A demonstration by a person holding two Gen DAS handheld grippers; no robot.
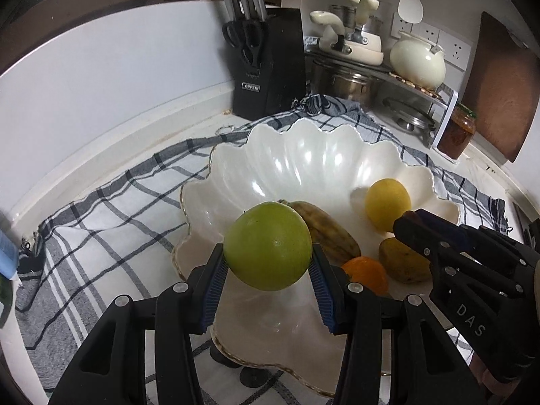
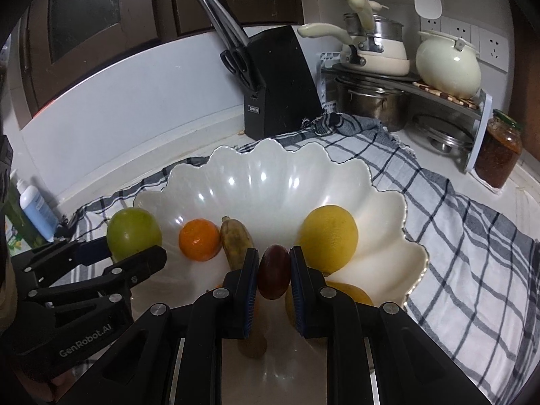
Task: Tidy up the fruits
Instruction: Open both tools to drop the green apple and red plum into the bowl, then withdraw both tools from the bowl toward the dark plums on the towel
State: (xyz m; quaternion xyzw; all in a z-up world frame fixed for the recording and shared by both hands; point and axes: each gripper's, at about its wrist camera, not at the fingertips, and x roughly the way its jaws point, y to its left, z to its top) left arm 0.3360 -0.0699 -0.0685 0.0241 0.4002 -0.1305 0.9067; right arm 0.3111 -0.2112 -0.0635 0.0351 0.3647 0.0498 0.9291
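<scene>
Both tongs are loaded right now. My left gripper (image 1: 268, 265) is clamped on one big green fruit (image 1: 268, 245), its blue pads pressed on either side, held up over the near rim of the scalloped white bowl (image 1: 303, 158). My right gripper (image 2: 274, 271) is squeezed tight on one small dark red fruit (image 2: 274, 272), also above the bowl.

Counting what's sitting in the bowl from the right-hand cam: one orange (image 2: 199, 239), one brownish banana (image 2: 236, 243), one large yellow citrus (image 2: 329, 238), plus another yellowish fruit (image 2: 351, 293) mostly hidden behind my right fingers. On the left cam that last one looks like a greenish-brown mango-type thing (image 1: 403, 261), can't say for sure. So four in the bowl, two in the tongs.

Bowl sits on one checked cloth (image 1: 111, 216). Behind it: one black knife block (image 1: 266, 64), one cream kettle (image 2: 447, 64), one jar (image 2: 499, 150) of something red.
</scene>
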